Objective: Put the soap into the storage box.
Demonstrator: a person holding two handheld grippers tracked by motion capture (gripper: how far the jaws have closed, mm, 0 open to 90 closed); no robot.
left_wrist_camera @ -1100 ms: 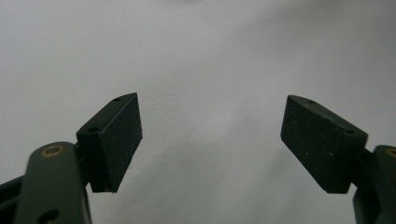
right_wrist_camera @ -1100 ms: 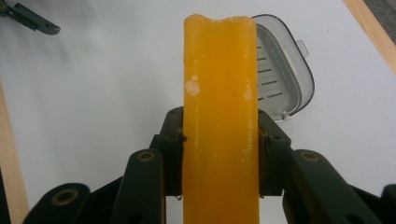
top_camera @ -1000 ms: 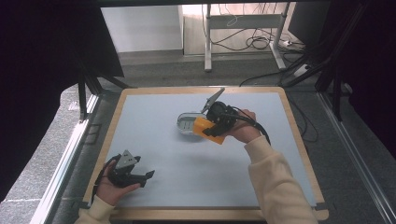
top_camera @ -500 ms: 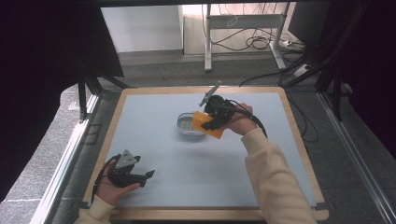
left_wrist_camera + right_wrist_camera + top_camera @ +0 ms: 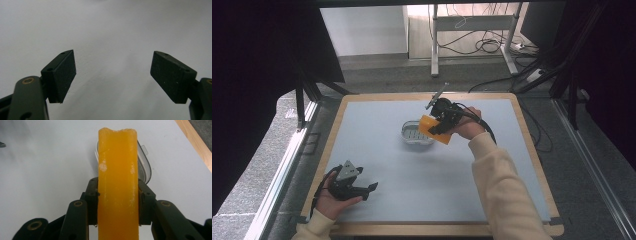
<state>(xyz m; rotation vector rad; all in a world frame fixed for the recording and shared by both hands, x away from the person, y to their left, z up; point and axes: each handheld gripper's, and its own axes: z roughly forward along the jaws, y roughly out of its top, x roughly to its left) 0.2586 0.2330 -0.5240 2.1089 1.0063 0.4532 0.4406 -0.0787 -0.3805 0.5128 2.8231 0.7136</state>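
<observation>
My right gripper [image 5: 117, 205] pinches an orange block [image 5: 117, 185] between its jaws; in the right gripper view the block rises straight up out of the pads, and a clear shallow dish [image 5: 146, 167] peeks from behind it, just beyond my jaw tips. The high view adds that the block [image 5: 435, 129] hangs over the near right rim of that dish [image 5: 416, 133]. My left gripper [image 5: 112, 75] has its jaws spread wide over bare grey table [image 5: 112, 30], holding nothing, well apart from the dish
</observation>
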